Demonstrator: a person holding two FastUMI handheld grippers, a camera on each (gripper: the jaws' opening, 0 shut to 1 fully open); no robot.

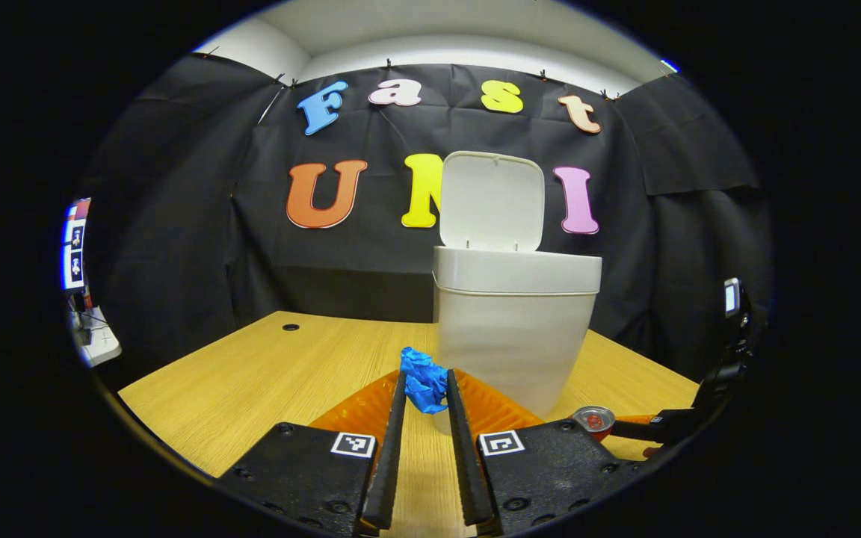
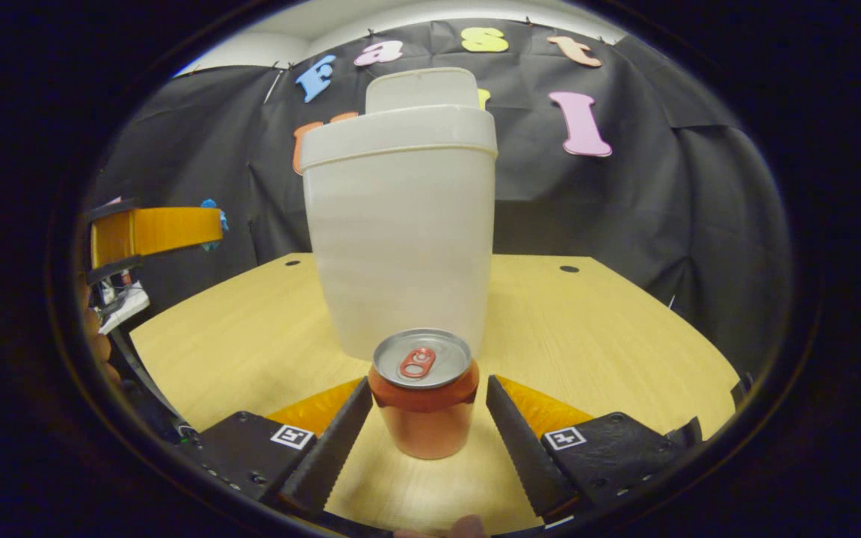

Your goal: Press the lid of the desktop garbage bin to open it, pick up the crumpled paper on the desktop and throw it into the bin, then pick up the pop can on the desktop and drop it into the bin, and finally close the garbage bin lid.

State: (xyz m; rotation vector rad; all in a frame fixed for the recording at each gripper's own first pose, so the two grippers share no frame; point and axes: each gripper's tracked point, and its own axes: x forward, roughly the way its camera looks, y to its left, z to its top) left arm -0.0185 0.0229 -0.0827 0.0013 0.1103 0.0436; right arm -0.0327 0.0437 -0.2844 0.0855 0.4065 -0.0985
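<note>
Lid up on the garbage bin point(image 1: 516, 329), its flap point(image 1: 492, 200) standing upright at the back, and the bin sits on the wooden desk point(image 1: 251, 381) in front of the black cloth wall. In the left gripper view, the left gripper point(image 1: 425, 392) has the crumpled blue paper point(image 1: 423, 382) pinched between its fingers, narrow and clamped on both sides of the wad, raised above the desk just in front of the bin's lower wall. Off to the right edge of that view, the pop can point(image 1: 594, 420) stands on the desk with the other gripper around it. Over to the right gripper view: the right gripper point(image 2: 427, 400) has its fingers spread wide on either side of the can point(image 2: 423, 396), which stands upright on the desk point(image 2: 595, 329), silver top and red tab facing up; a gap shows on each side, so no squeeze there. The bin point(image 2: 400, 239) rises right behind the can, near it. At the left of that view the left gripper point(image 2: 210, 217) hangs high with a speck of blue paper point(image 2: 211, 204) at its tip.
</note>
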